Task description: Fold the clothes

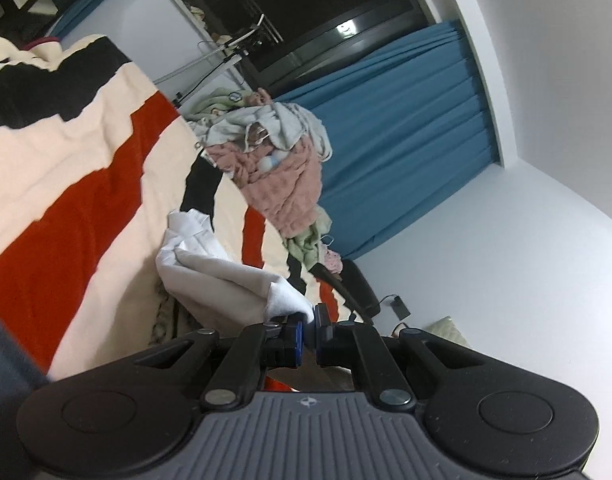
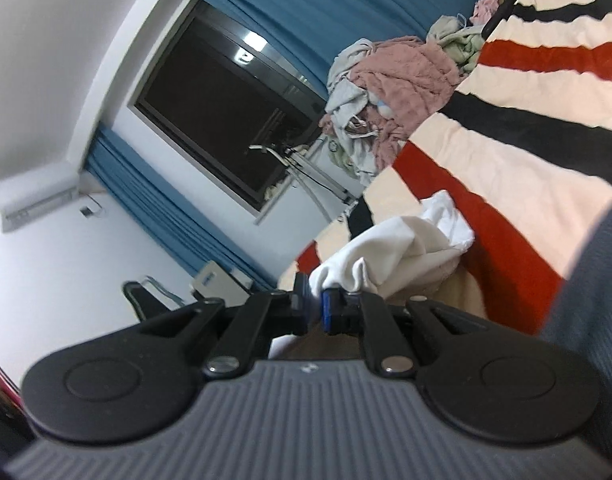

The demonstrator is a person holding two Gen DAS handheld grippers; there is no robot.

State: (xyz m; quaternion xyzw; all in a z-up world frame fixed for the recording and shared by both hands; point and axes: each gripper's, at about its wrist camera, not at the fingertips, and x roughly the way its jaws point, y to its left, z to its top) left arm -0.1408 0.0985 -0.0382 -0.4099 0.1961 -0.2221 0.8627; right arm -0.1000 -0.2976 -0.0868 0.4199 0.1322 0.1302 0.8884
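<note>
White garment (image 1: pixel 210 276) pinched in both closed grippers, left (image 1: pixel 309 322) and right (image 2: pixel 316 300), above striped blanket (image 1: pixel 86 184), blue curtains (image 1: pixel 406 128) behind.

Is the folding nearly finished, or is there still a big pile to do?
Not nearly. No folded clothes show anywhere yet. Right now the left claw and the right claw are both shut on one white garment, lifting it off the striped blanket. A jumbled pile of clothes, pink, grey and green, still waits behind.
</note>
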